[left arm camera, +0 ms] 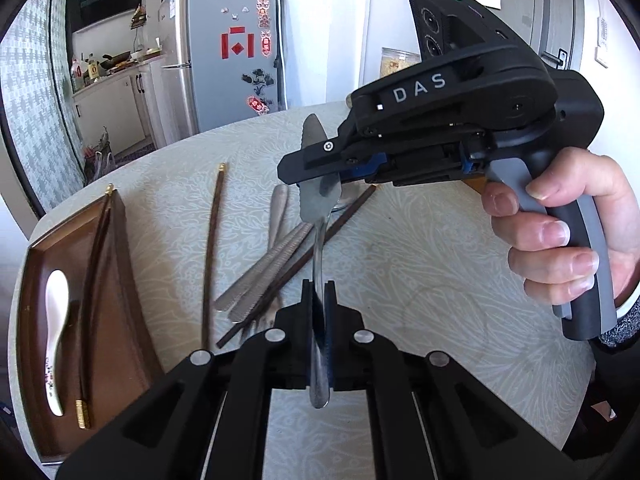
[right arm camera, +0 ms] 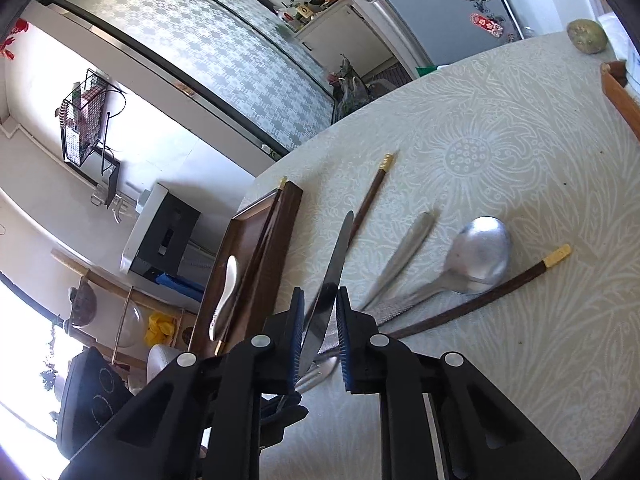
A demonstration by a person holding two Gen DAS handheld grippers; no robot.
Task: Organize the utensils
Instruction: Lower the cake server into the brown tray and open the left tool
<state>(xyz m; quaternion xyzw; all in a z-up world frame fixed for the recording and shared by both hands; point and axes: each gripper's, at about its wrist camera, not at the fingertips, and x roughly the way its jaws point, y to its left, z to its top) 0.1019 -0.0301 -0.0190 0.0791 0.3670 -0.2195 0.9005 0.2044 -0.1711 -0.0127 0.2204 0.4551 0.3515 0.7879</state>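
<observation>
- The left wrist view alone shows the right gripper (left arm camera: 316, 170) from outside, held by a hand (left arm camera: 560, 232), its fingers set at the blade of a table knife (left arm camera: 320, 184).
- In that same view the left gripper (left arm camera: 319, 300) is shut narrow on the knife's handle; the knife is off the bench (left arm camera: 440, 280), its long axis running away from the camera, tip toward the fridge (left arm camera: 224, 60).
- The right wrist view alone shows a steel spoon (right arm camera: 476, 256), bowl up and pointing away, lying on the bench beside a steel handle (right arm camera: 404, 252) and a dark chopstick (right arm camera: 480, 296) with a pale end.
- There the right gripper's pads flank the blade with a small gap showing; I cannot tell whether they press it.
- A brown tray (left arm camera: 120, 240) at the bench's left edge holds a white ceramic spoon (left arm camera: 54, 336) and a pair of dark chopsticks (left arm camera: 92, 280) with gold ends, lying lengthwise.
- Another chopstick (left arm camera: 210, 256) lies on the bench just right of the tray.
</observation>
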